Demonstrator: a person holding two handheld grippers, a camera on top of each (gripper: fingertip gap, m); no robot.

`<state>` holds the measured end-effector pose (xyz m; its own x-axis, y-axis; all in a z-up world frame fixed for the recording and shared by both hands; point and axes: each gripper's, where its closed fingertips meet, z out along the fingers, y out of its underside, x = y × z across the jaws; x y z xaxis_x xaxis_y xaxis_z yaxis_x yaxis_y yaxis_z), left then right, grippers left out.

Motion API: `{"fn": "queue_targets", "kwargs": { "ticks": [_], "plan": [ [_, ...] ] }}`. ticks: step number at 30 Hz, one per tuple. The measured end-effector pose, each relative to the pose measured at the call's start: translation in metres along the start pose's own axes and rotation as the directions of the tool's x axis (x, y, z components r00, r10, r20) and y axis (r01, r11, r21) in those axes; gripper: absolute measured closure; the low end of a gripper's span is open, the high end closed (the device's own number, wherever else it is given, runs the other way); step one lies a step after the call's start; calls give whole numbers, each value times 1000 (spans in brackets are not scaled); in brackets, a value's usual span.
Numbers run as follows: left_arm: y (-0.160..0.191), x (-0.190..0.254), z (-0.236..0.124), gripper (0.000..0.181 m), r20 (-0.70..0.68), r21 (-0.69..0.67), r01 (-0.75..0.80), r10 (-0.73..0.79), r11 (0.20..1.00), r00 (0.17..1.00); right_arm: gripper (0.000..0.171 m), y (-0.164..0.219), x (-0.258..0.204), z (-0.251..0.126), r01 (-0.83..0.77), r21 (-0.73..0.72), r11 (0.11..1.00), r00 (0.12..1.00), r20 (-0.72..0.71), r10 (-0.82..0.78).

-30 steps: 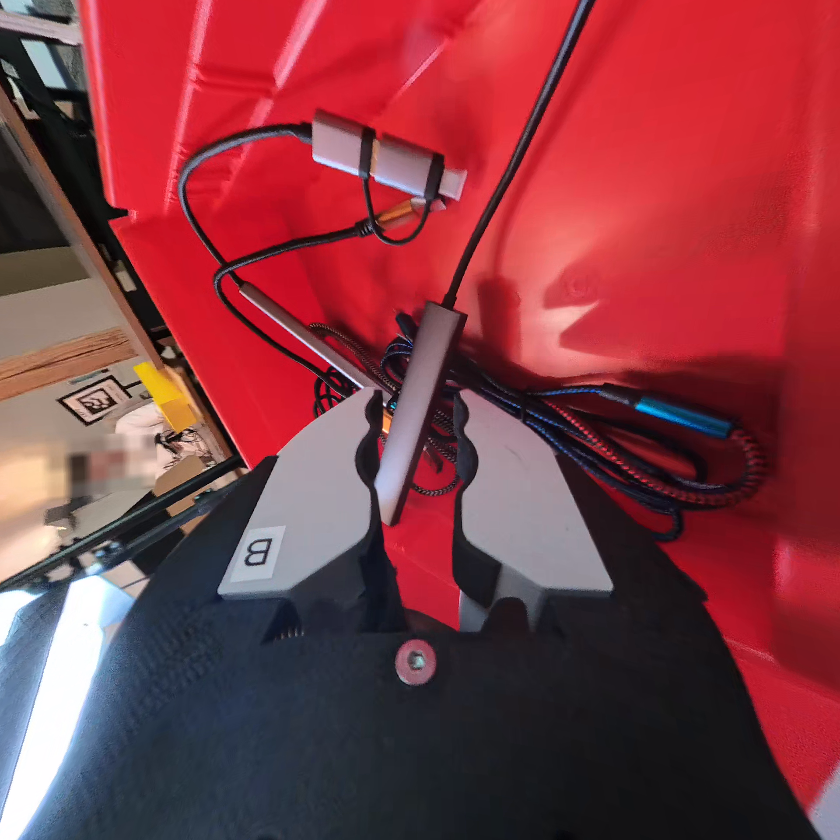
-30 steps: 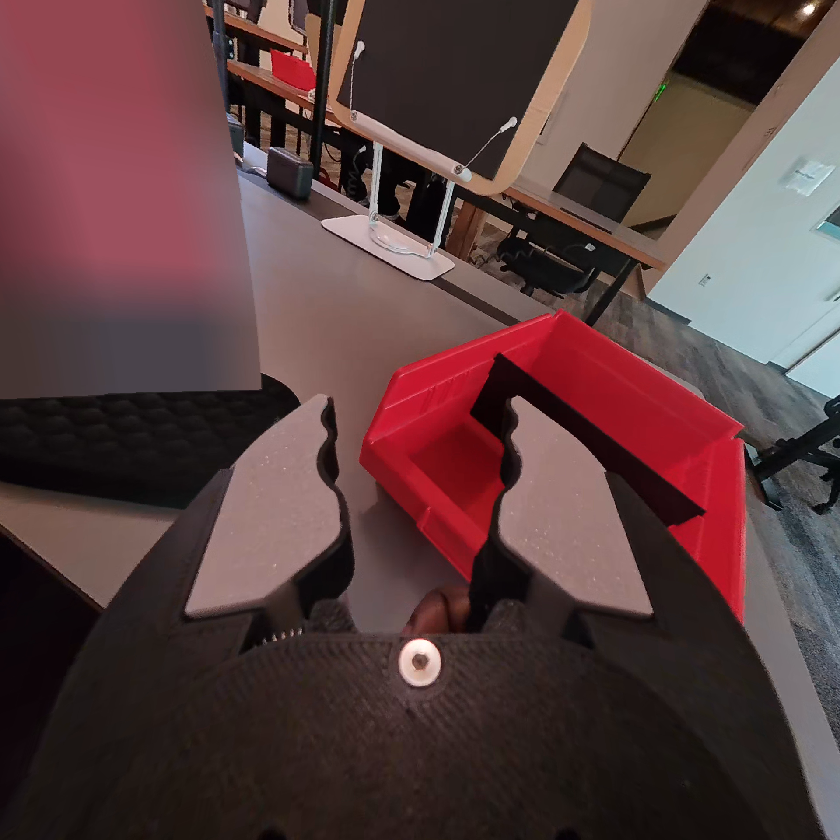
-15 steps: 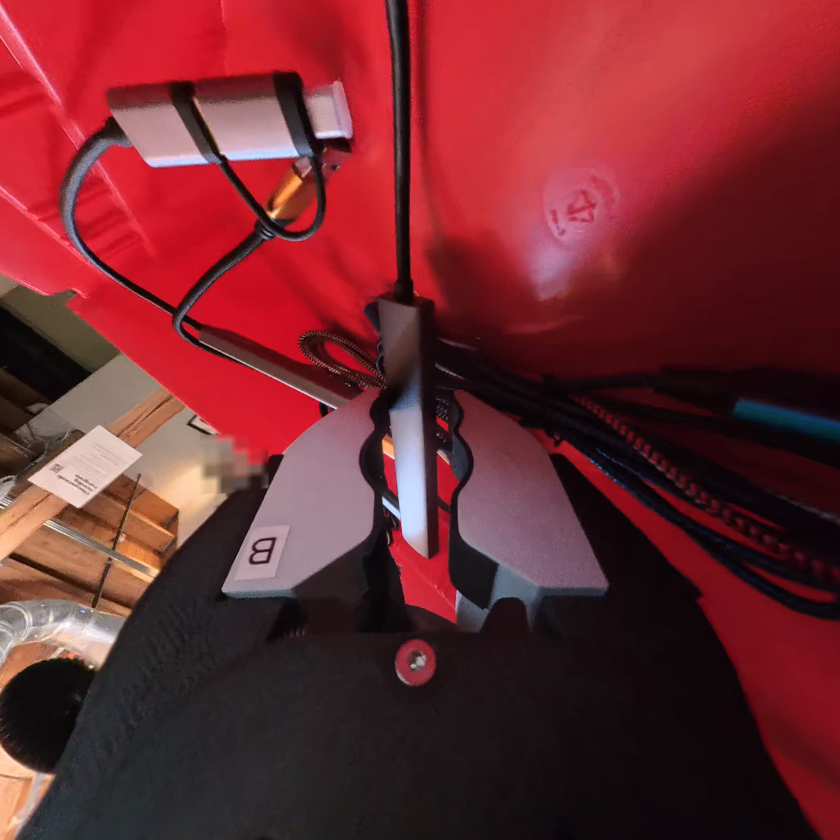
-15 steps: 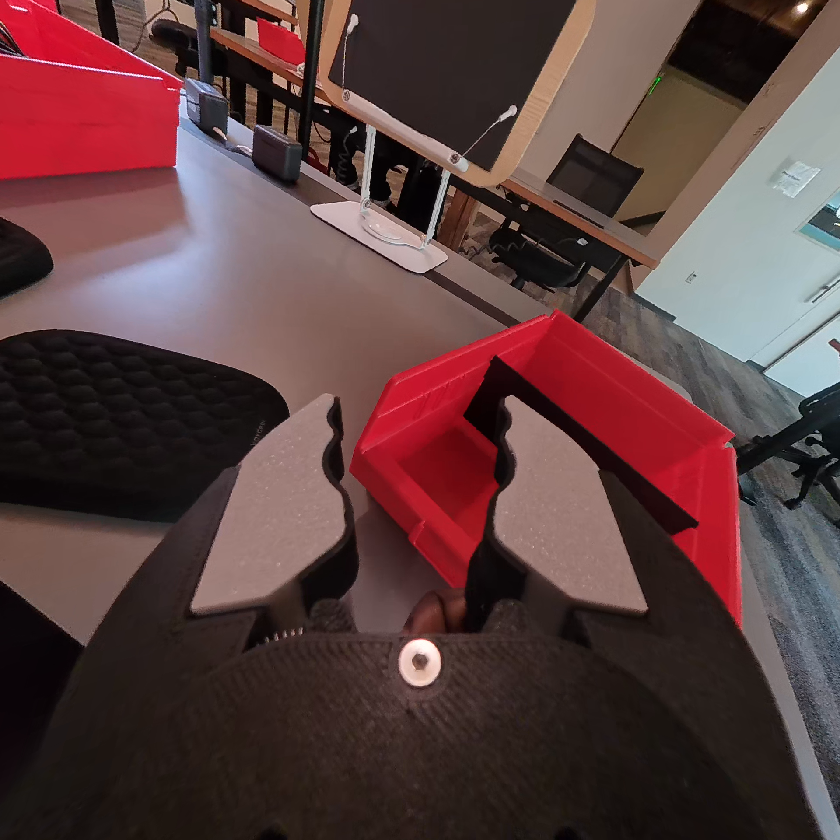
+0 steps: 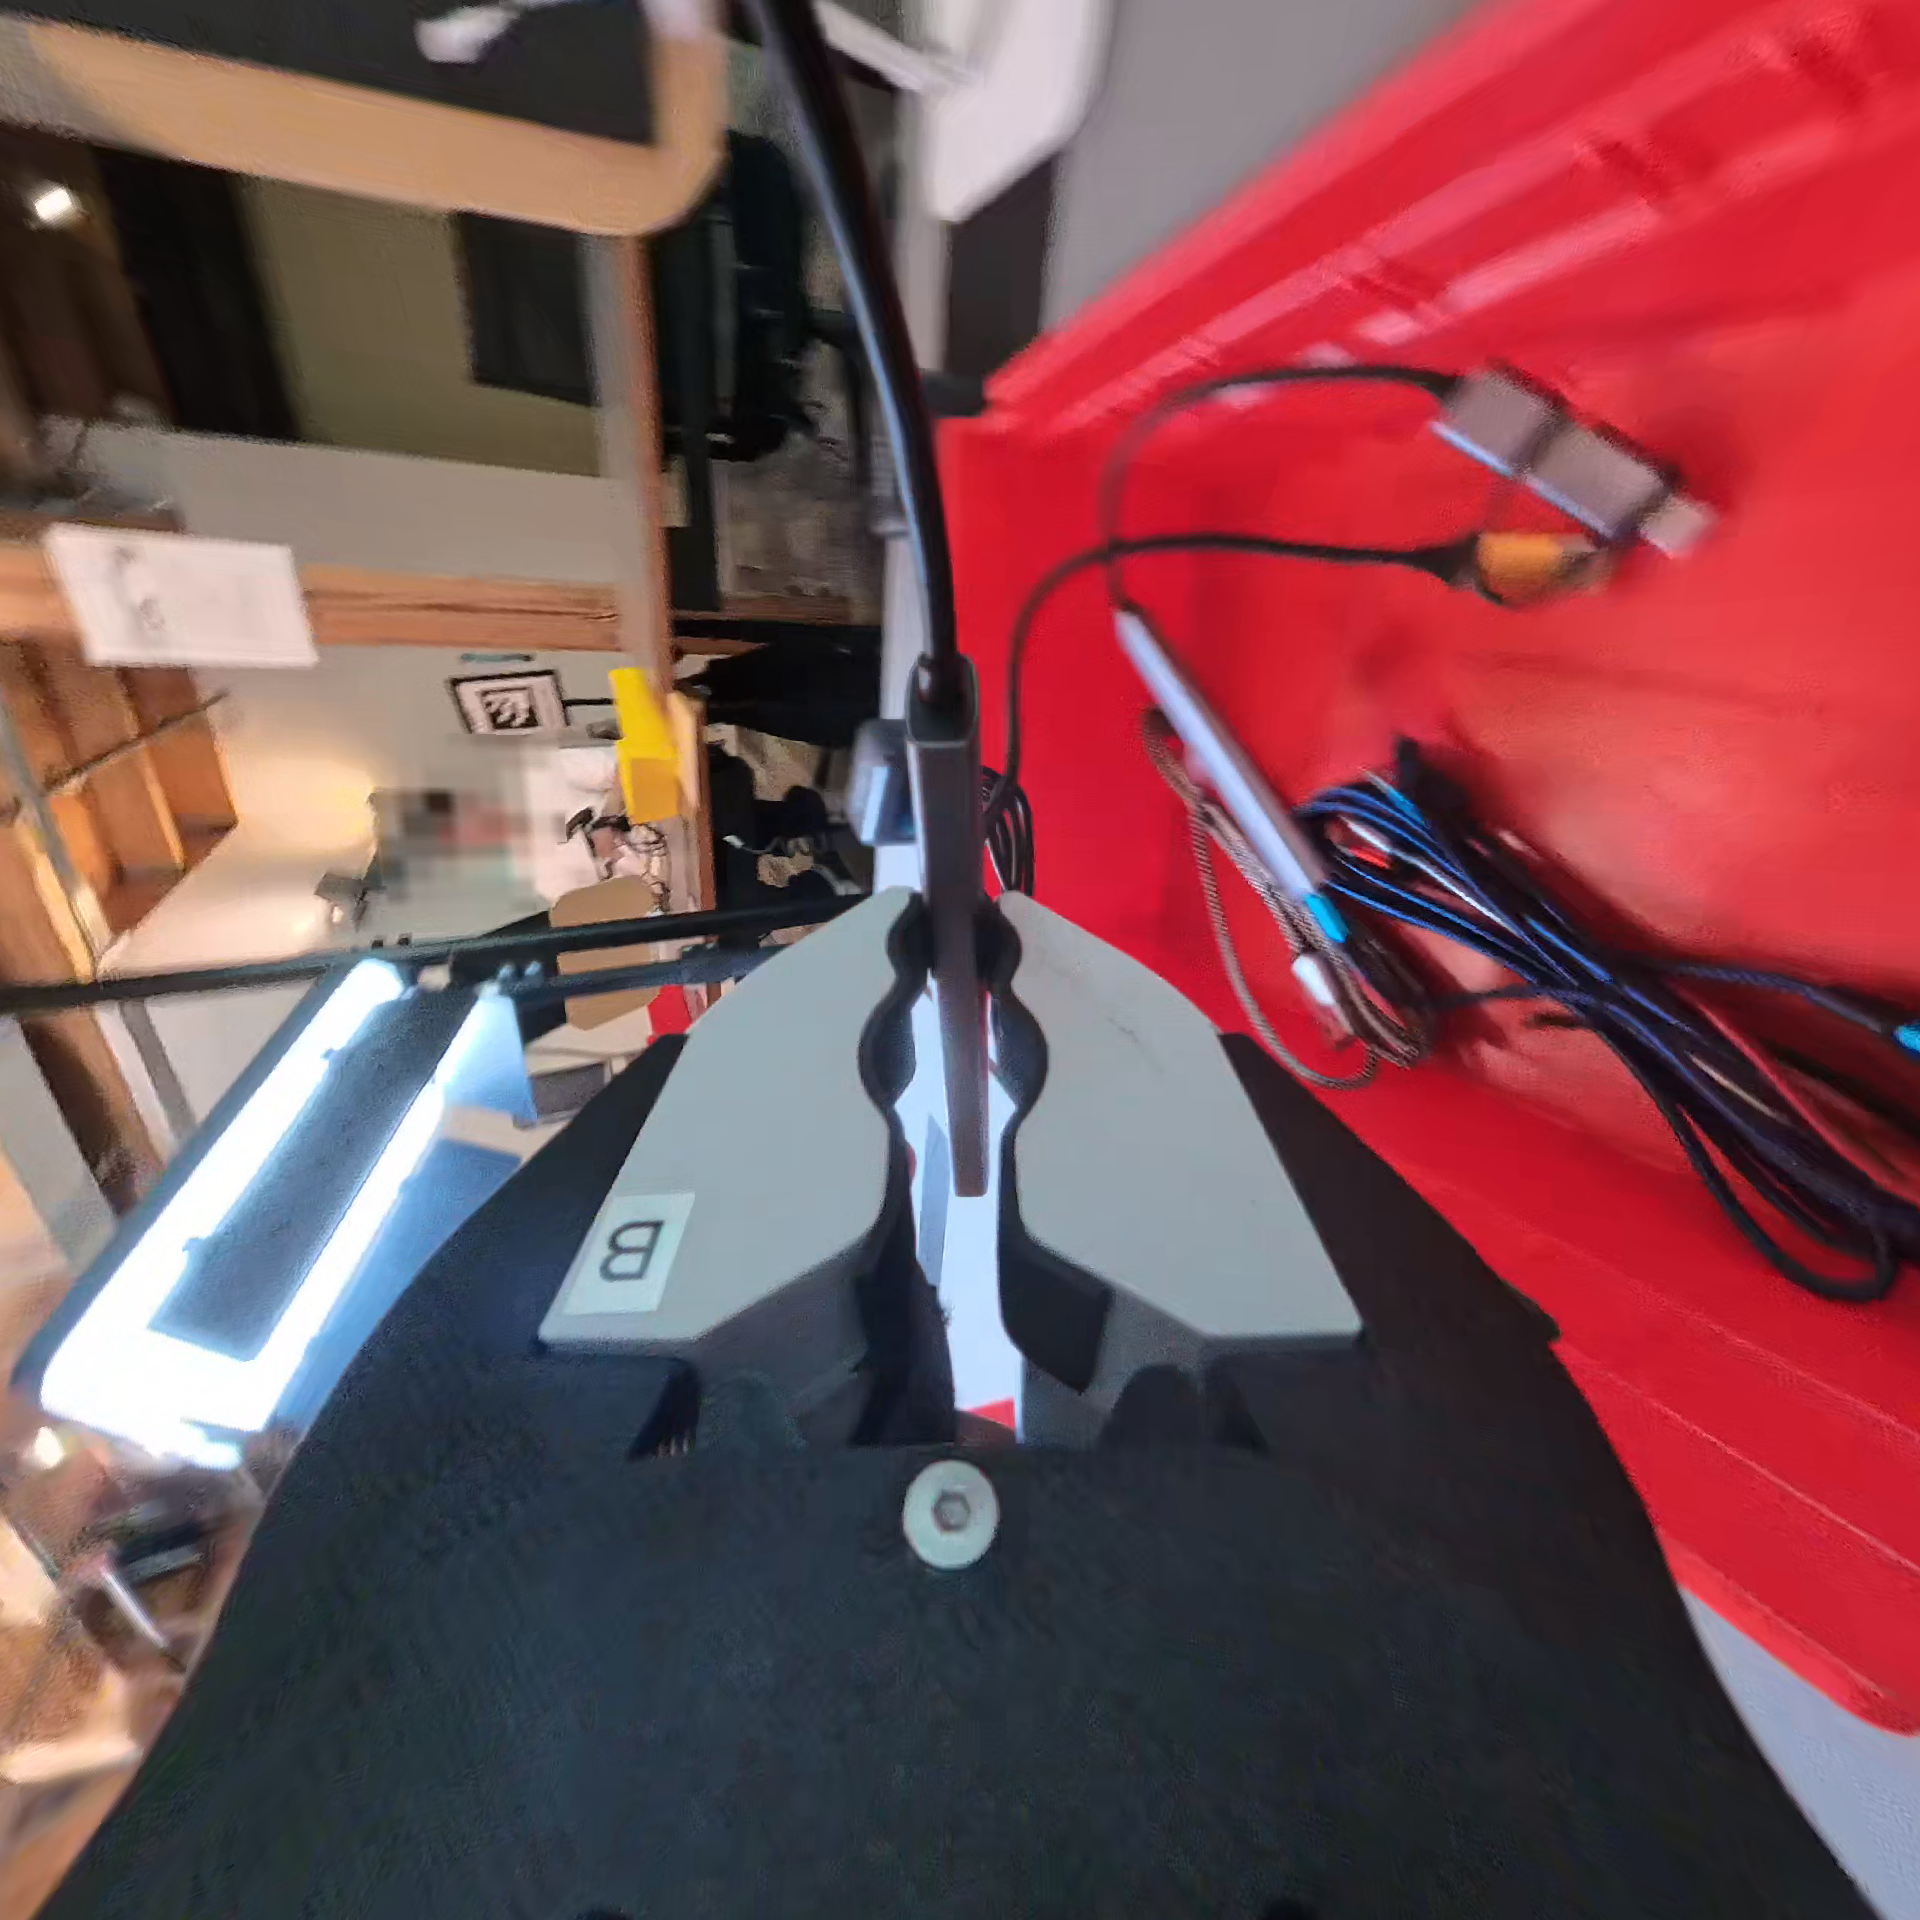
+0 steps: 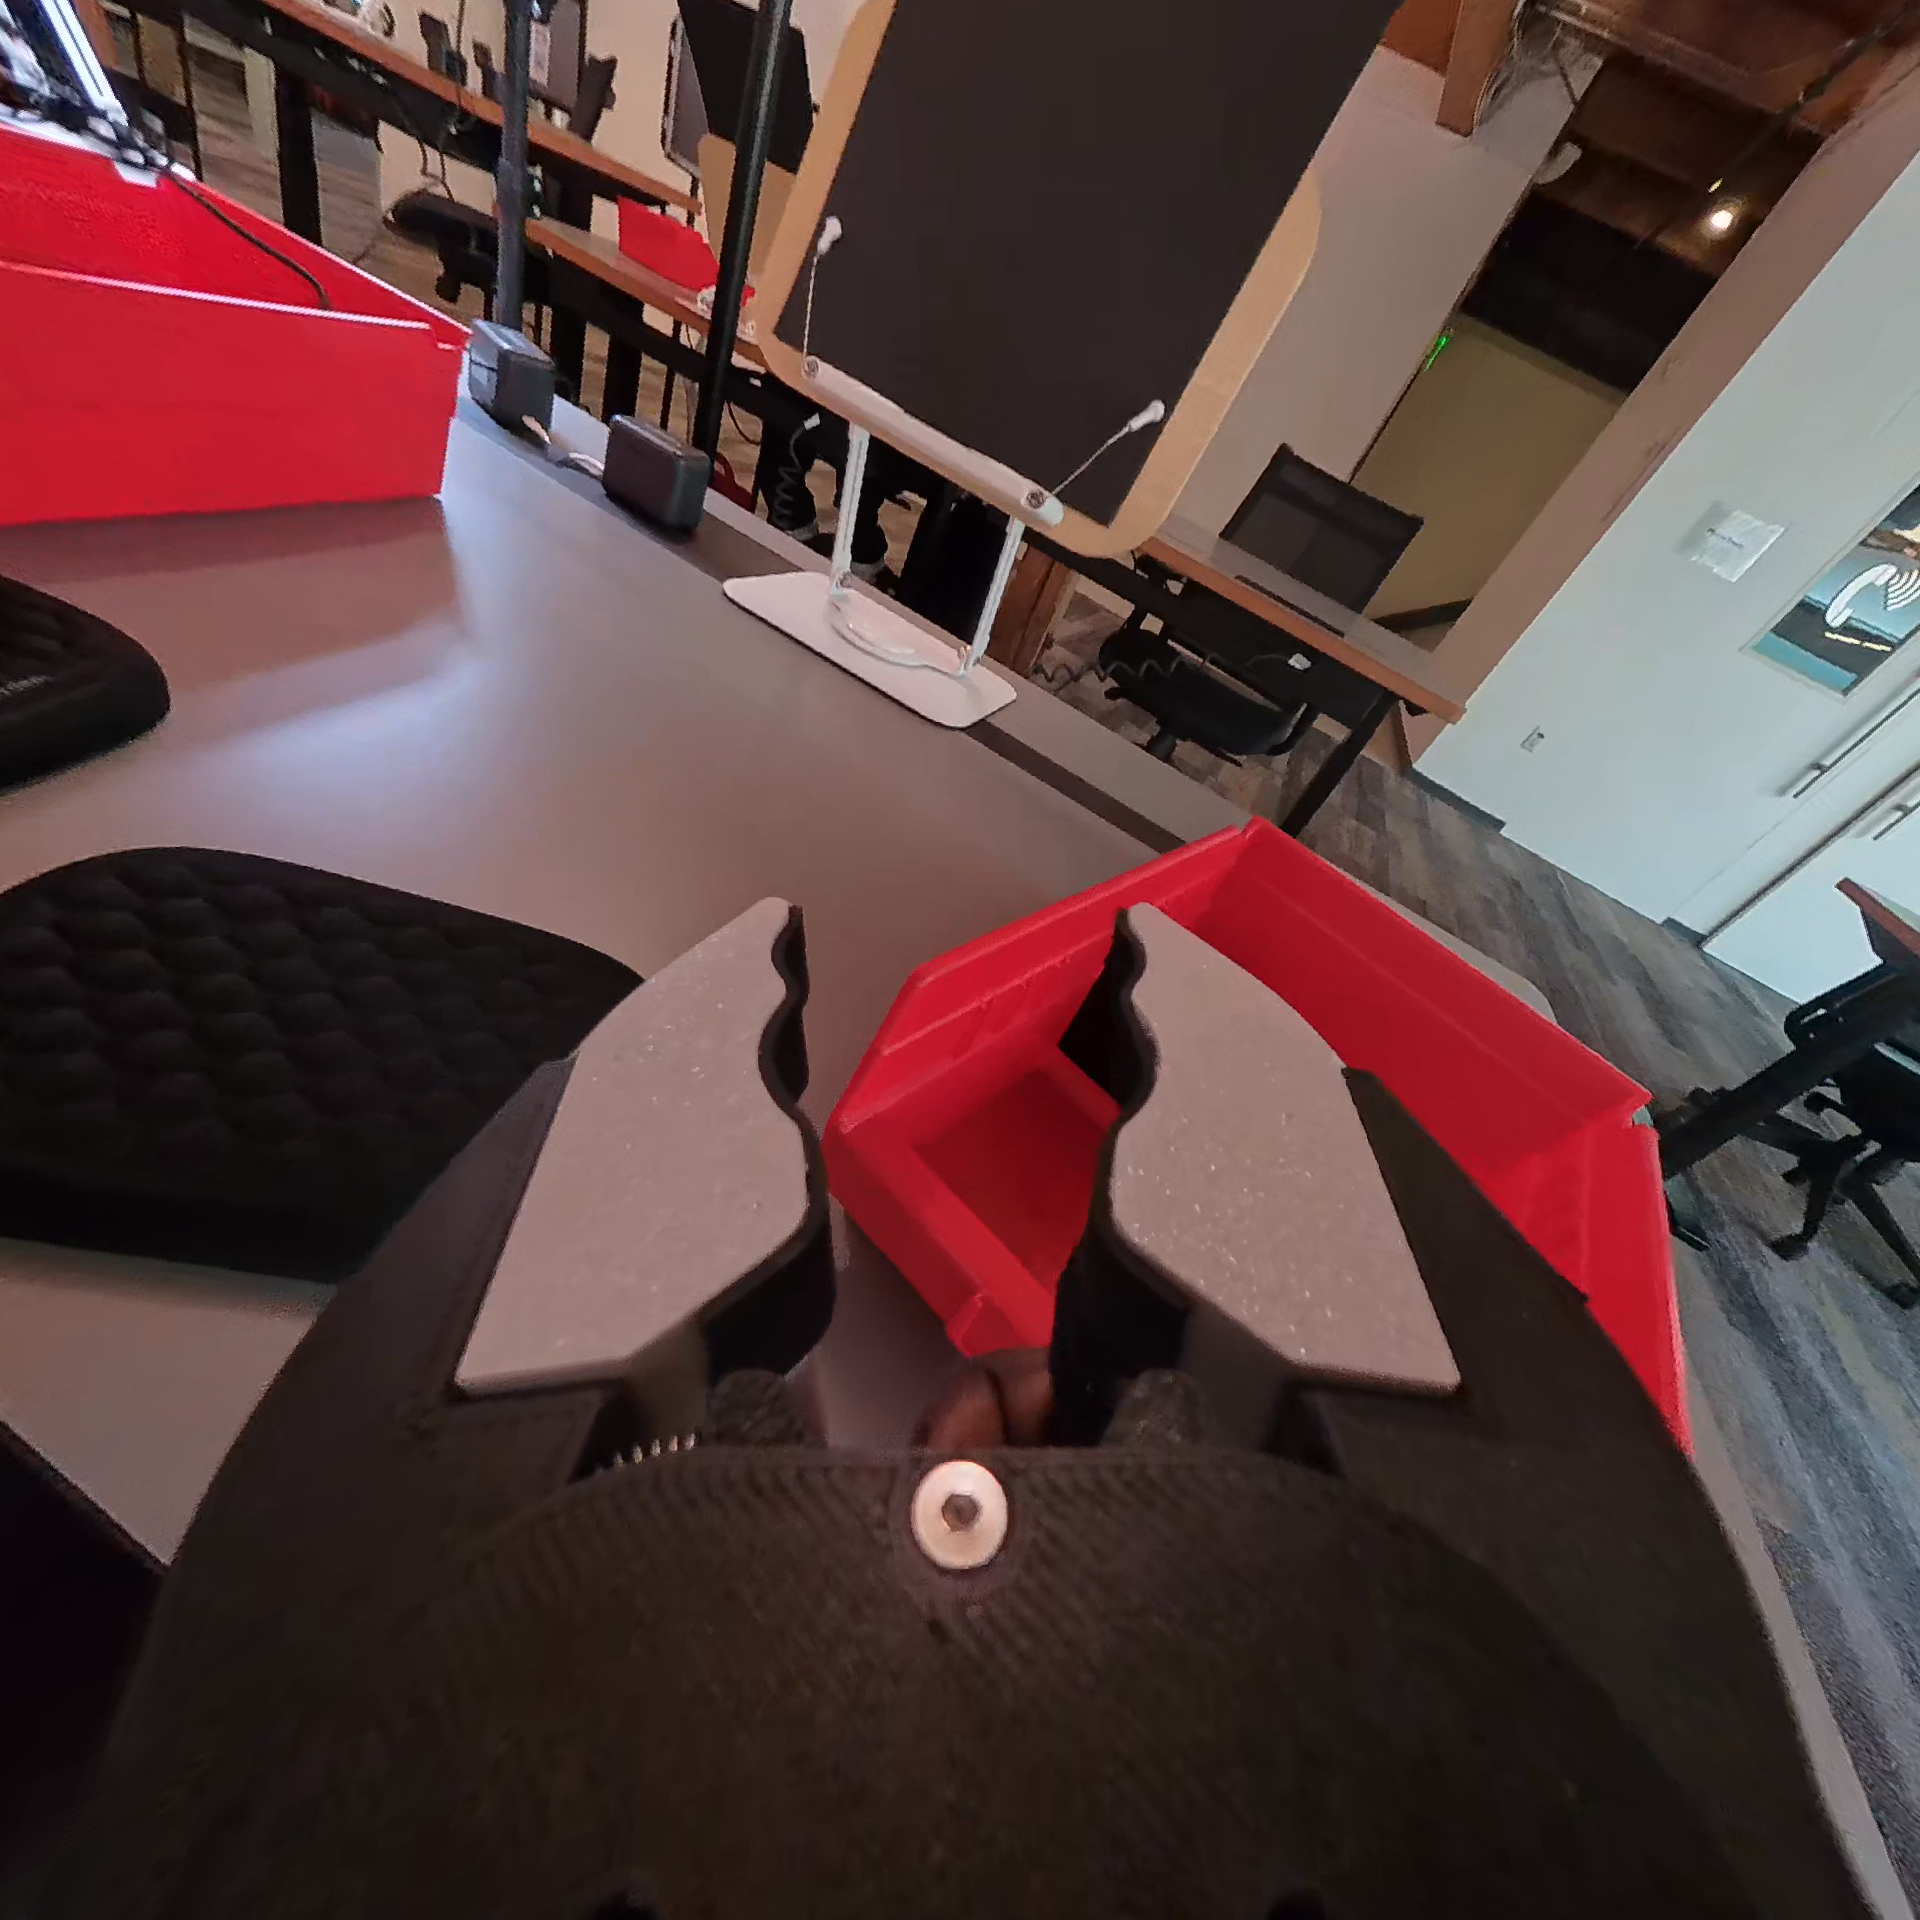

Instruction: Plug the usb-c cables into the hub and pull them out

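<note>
- Office desks, a wooden shelf and a lit screen now fill the left half of my left wrist view, where a second ago I saw only red plastic.
- My left gripper [image 5: 954, 925] is clamped narrow on the slim grey metal hub [image 5: 951, 935], which stands edge-on between the jaws with its black lead [image 5: 883, 343] running up and away.
- That hub has come up and out of the big red plastic bin [image 5: 1558, 831]; half a second back it hung just over the bin floor.
- A second thin silver hub [image 5: 1226, 790], a grey adapter block [image 5: 1558, 468] and the coil of blue-and-black braided usb-c cables [image 5: 1662, 997] lie loose in the bin, well right of my jaws.
- My right gripper [image 6: 961, 1039] is wide and empty, poised over the grey desk [image 6: 520, 675] at the small red divided bin [image 6: 1351, 997], almost unmoved.
- I judge the fetching done on one side; a cable must be picked next before any plugging.
</note>
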<state>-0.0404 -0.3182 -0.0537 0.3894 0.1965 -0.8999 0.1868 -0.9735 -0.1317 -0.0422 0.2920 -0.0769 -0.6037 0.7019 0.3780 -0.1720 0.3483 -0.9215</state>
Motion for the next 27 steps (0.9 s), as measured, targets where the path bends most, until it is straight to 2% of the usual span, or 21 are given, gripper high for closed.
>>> {"fn": "queue_targets", "kwargs": {
  "ticks": [3,6,9,12,16,20,23,27],
  "plan": [
    [-4,-49,-29,171,119,86,213,-223,973,968,118,-4,-7,1,-25,23,999,999,24,24],
    [-7,-90,-57,171,200,242,422,-470,874,860,119,-8,-18,3,-43,44,998,997,71,40],
    [-12,-121,-85,171,166,453,584,-707,674,687,121,-12,-24,5,-43,60,997,996,83,38],
    [-29,-135,-107,171,-3,621,661,-842,422,540,125,-20,-28,5,-65,95,993,995,88,56],
    [-87,-121,-123,171,-316,668,730,-834,142,452,134,-39,-43,10,-28,142,989,996,91,15],
    [-162,-77,-123,171,-579,583,812,-712,-20,398,141,-71,-77,15,32,225,974,984,164,-71],
    [-214,-34,-115,171,-724,466,882,-605,-74,331,142,-105,-108,13,116,321,940,964,190,-184],
    [-267,18,-99,171,-798,366,930,-525,-32,296,141,-138,-149,19,311,366,877,905,169,-391]
  ]
}}
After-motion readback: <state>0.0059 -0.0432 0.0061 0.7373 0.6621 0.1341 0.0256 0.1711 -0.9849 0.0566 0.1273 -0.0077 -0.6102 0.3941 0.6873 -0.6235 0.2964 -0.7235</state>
